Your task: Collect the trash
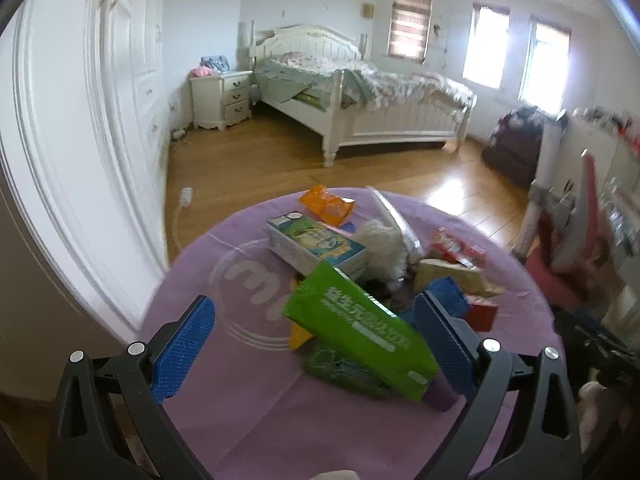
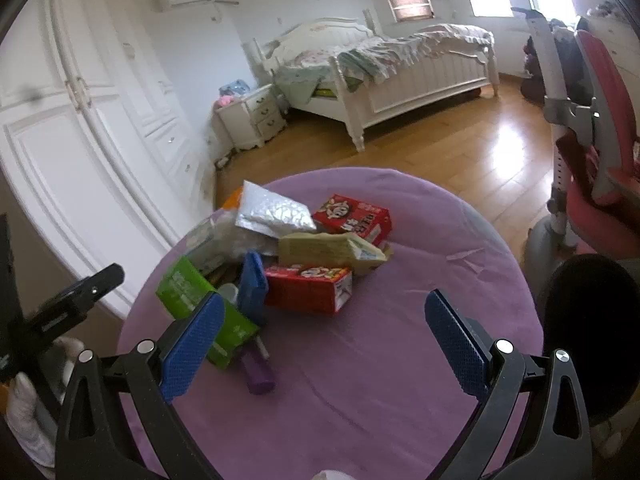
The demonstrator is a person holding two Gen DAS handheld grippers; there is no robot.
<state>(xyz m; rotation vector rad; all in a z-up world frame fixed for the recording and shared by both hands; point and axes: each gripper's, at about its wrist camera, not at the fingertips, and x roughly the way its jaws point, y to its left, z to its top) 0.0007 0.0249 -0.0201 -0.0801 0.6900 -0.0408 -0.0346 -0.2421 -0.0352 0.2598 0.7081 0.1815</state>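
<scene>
A heap of trash lies on a round table with a purple cloth. In the left wrist view my left gripper is open, its blue pads either side of a green packet at the near end of the heap. Behind it lie a light blue carton, an orange wrapper and a white wad. In the right wrist view my right gripper is open and empty over bare cloth, with a red box, a beige packet and the green packet ahead left.
A purple tube lies beside the green packet. A silver bubble pouch and a second red box top the heap. A red chair stands right of the table, a white wardrobe left, a bed beyond.
</scene>
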